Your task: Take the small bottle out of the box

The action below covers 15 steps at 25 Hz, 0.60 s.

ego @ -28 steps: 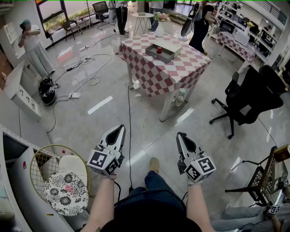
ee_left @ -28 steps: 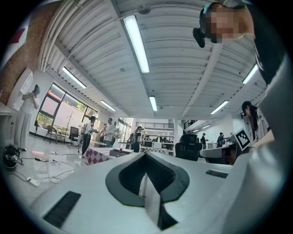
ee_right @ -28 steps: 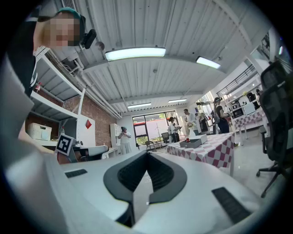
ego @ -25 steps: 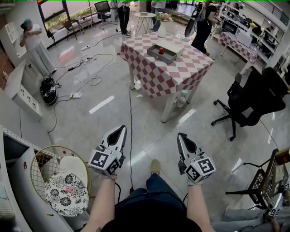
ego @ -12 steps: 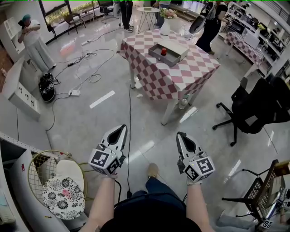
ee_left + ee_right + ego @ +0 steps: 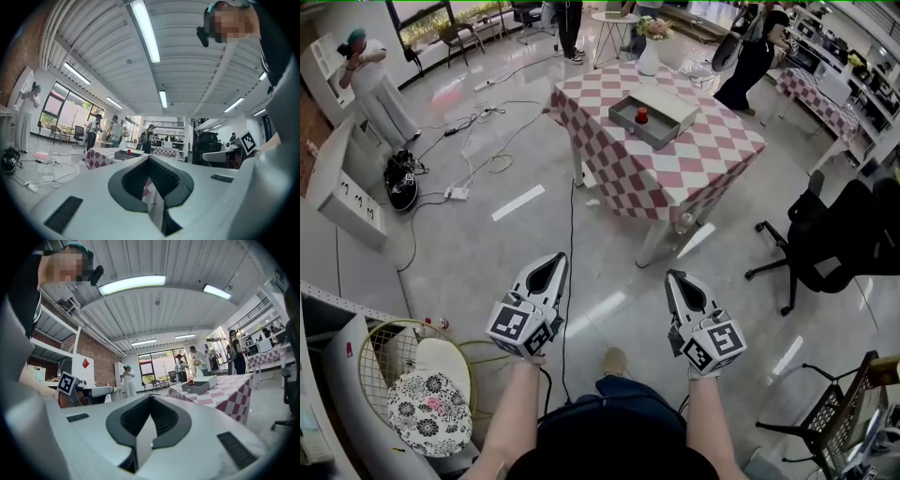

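A grey open box (image 6: 654, 117) lies on a table with a red-and-white checked cloth (image 6: 675, 164), far ahead of me across the floor. A small red bottle (image 6: 642, 114) stands inside the box. My left gripper (image 6: 556, 261) and right gripper (image 6: 672, 278) are held side by side low over the floor, well short of the table, both shut with nothing in them. From the left gripper view the box (image 6: 123, 154) and bottle (image 6: 129, 151) are small and distant past the closed tips (image 6: 150, 157). The right gripper view shows the box (image 6: 201, 387) and bottle (image 6: 191, 382) beyond its tips (image 6: 151, 395).
A black office chair (image 6: 834, 234) stands right of the table. Cables (image 6: 492, 141) trail over the floor at left. A round wire rack with a floral cushion (image 6: 431, 403) sits at my lower left. A white vase with flowers (image 6: 649, 56) stands on the table's far side. People stand beyond.
The table and box have shifted in the head view and come a little nearer as I walk. Both grippers keep the same pose, still shut.
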Available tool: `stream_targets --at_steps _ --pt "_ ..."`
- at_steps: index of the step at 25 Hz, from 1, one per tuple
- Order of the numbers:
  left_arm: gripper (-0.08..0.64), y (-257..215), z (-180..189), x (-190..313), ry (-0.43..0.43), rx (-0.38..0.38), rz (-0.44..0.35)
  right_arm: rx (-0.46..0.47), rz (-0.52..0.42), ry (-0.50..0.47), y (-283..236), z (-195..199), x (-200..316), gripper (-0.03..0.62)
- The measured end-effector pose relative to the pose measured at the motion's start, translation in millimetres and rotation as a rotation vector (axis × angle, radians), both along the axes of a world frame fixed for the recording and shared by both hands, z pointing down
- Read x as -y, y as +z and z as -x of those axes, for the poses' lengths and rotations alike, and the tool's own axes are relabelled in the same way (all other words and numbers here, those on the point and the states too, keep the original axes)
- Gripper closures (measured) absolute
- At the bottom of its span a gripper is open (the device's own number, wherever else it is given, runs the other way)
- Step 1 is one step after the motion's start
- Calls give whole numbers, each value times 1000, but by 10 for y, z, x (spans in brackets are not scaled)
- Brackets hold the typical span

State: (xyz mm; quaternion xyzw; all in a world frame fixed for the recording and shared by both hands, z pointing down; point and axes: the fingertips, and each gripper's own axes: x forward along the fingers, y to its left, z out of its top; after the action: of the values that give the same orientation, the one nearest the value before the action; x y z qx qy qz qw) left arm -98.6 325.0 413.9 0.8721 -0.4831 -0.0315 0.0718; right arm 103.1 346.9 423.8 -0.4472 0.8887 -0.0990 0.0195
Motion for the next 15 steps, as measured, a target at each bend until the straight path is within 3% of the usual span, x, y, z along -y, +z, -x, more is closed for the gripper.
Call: stream_targets --at_steps 15 --pt "557 38 -352 535 -21 16 -1 27 -12 -20 8 -363 642 589"
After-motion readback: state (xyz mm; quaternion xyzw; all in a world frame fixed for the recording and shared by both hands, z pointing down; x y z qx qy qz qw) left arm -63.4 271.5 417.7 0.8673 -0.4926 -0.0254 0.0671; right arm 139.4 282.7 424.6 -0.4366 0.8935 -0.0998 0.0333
